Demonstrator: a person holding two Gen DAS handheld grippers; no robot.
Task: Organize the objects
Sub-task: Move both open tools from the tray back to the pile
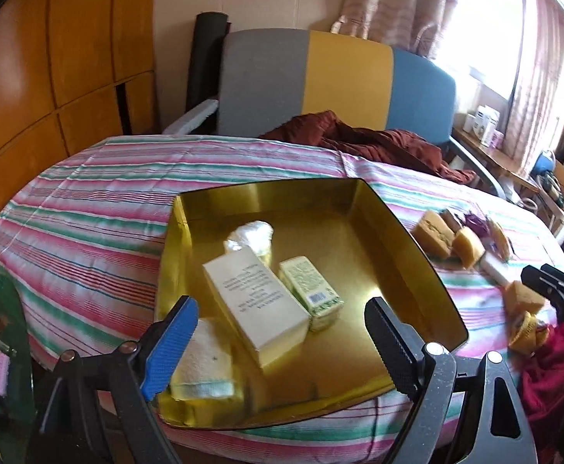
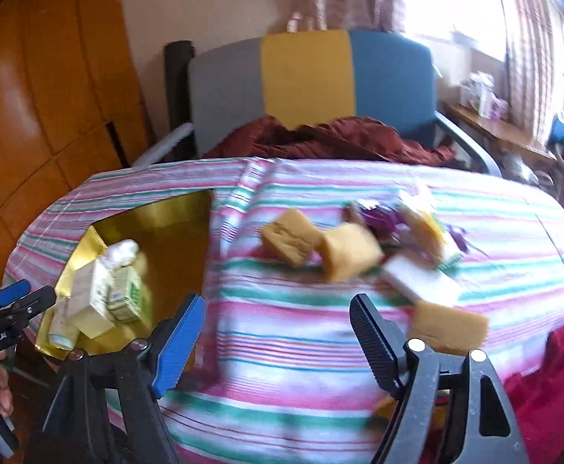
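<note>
hovering over the striped bench (image 2: 301, 367), you hold the right gripper (image 2: 278, 334) with jaws released and nothing between them; the left gripper (image 1: 282, 342) hangs just as wide and empty above the gold tray (image 1: 405, 239), where two cartons already lie. the tan sponge blocks (image 2: 289, 241) wait loose on the cloth to the tray's right. they look light, soft and springy, so take one across its flat sides and squeeze gently; the white bar (image 2: 421, 282) beside them seems stiffer and slicker.

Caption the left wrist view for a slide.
Open left tool above gold tray holding two cartons, striped cloth beneath.
</note>
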